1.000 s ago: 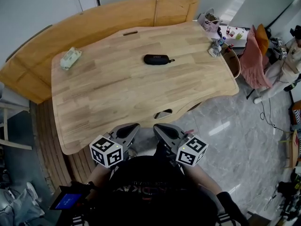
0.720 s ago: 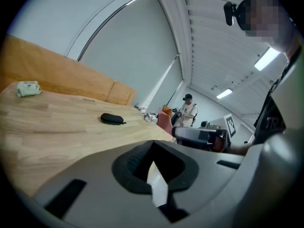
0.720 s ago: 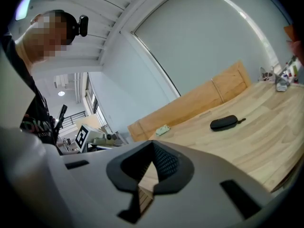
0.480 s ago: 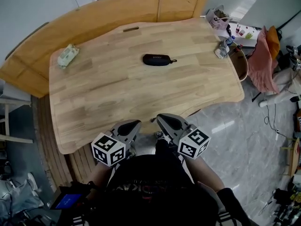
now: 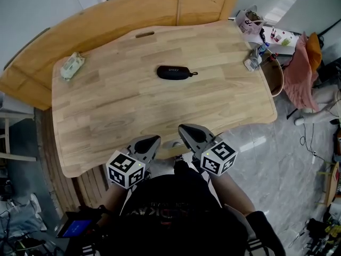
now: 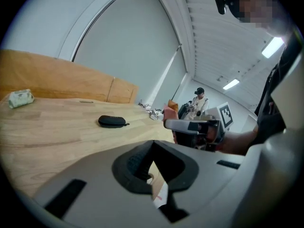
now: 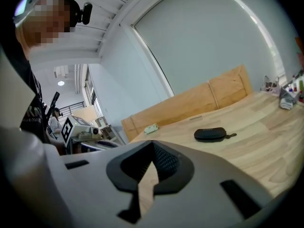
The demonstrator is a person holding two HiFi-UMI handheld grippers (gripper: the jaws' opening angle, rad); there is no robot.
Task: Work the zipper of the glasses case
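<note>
Both grippers are clenched on nothing. The left gripper (image 5: 153,140) has its jaws pressed together at the tips, and its own view (image 6: 152,145) shows black ribbed pads meeting in a point with only a thin wedge of wood grain visible below. The right gripper (image 5: 184,127) is the same: tips together (image 7: 153,147), nothing between them. Both hang over the near edge of the table (image 5: 133,108), close to the person's body and well apart from the case (image 5: 173,72).

The case lies alone near the middle of the table, long side across. It is black, an oblong with rounded ends and a matt, slightly pebbled shell (image 6: 112,121) (image 7: 210,134). A small loop (image 5: 194,73) sticks out of its right end. The zipper line is too small to make out, so I cannot tell whether it is run shut.

The table is pale jointed wood strips with a wavy outline. A curved wooden bench (image 5: 133,12) wraps its far side. A soft pale pack (image 5: 72,66) sits near the far left corner, and blurred clutter (image 5: 250,23) crowds the far right corner. The person's torso hides the gripper handles, and a marker cube covers the back of each.
</note>
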